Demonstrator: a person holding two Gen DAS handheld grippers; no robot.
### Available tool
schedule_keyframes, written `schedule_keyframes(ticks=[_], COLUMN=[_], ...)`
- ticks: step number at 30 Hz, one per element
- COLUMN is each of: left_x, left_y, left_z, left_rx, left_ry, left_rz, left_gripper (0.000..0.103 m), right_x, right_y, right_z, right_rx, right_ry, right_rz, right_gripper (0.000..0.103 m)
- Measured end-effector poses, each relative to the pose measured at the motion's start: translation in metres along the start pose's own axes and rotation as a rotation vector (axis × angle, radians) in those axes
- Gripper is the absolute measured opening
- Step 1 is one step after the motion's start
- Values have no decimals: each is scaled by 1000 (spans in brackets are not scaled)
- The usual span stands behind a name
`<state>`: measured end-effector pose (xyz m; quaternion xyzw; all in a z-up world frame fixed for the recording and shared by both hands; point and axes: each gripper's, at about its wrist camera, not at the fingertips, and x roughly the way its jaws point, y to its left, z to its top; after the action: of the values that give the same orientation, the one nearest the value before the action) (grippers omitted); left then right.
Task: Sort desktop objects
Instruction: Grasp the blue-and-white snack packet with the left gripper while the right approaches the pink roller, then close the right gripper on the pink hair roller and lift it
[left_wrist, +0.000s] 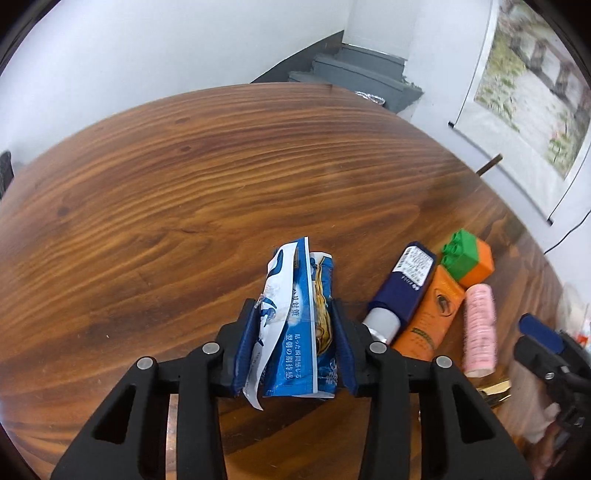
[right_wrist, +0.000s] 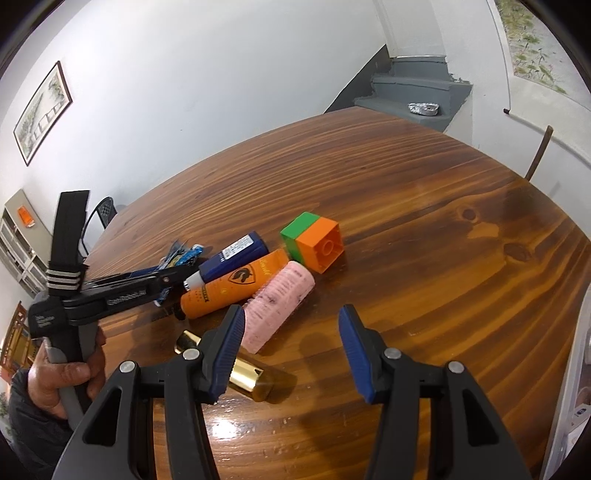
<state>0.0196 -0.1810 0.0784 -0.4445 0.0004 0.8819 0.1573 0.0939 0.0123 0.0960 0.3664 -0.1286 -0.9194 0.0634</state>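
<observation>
- Wooden table fills the view, white walls and grey steps behind.
- Blue sachet sits pinched between the left gripper pads, low over the table.
- Right gripper gapes, empty, over the pink roller.

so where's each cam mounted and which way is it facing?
Left wrist: on the left gripper, looking down its fingers at the blue packet clamped between them; the right gripper shows at the right edge.
Right wrist: on the right gripper, jaws open over the wooden table; the left gripper and the hand holding it show at left.
Shared: orange tube, pink roller, green-orange block, navy tube.
</observation>
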Motion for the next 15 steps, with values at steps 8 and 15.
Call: schedule_keyframes(ticks=[8,15], left_x=[-35,-45], left_y=[-14,-20], left_z=[6,9], left_rx=[10,10], left_ry=[-95,-117], left_rz=[-18,-34], left_gripper=[42,42], right_x=[5,31], right_y=[1,34], right_z=[0,4], right_rx=[58,-33], right_ry=[29,98], right_rz=[18,-77], right_gripper=[57,57])
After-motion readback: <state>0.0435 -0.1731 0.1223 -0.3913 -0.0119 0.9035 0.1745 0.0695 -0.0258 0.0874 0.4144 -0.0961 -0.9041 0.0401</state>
